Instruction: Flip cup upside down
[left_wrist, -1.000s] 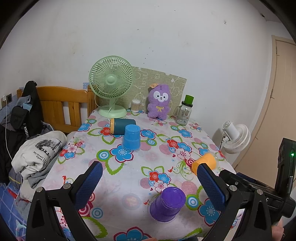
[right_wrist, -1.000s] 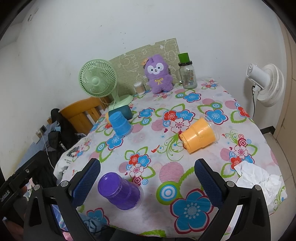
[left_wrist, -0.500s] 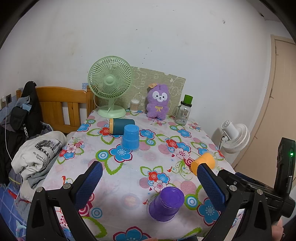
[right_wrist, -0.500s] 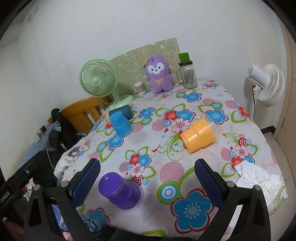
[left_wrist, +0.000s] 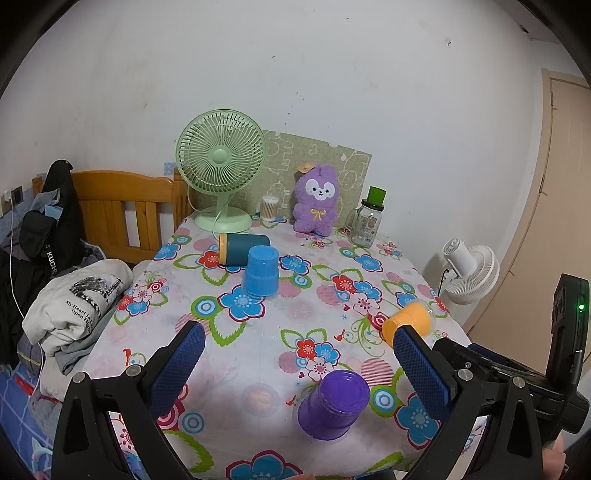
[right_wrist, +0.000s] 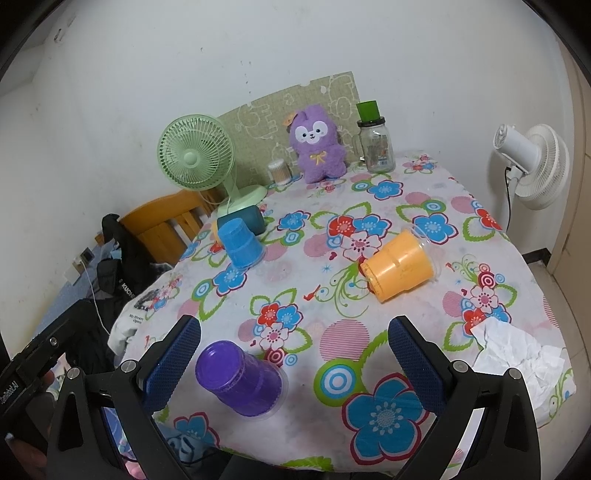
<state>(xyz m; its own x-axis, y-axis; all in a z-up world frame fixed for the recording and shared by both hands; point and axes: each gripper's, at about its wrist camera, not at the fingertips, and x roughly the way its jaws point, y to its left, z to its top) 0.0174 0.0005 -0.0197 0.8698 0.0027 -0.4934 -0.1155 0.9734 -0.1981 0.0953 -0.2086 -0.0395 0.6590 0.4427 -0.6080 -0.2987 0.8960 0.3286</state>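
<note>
- While both tools, left (left_wrist: 295, 365) and right (right_wrist: 293, 356), hover wide open and empty, no cup is grasped yet.
- Next, probably: right tool closes on the tipped orange plastic cup (right_wrist: 400, 265) and upends it on the floral-clothed desk (right_wrist: 369, 343).

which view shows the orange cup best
The right wrist view. There the orange cup shows whole, base toward the camera, clear of the open right gripper. In the left wrist view the cup is smaller and partly hidden behind one finger of the open left gripper.
</note>
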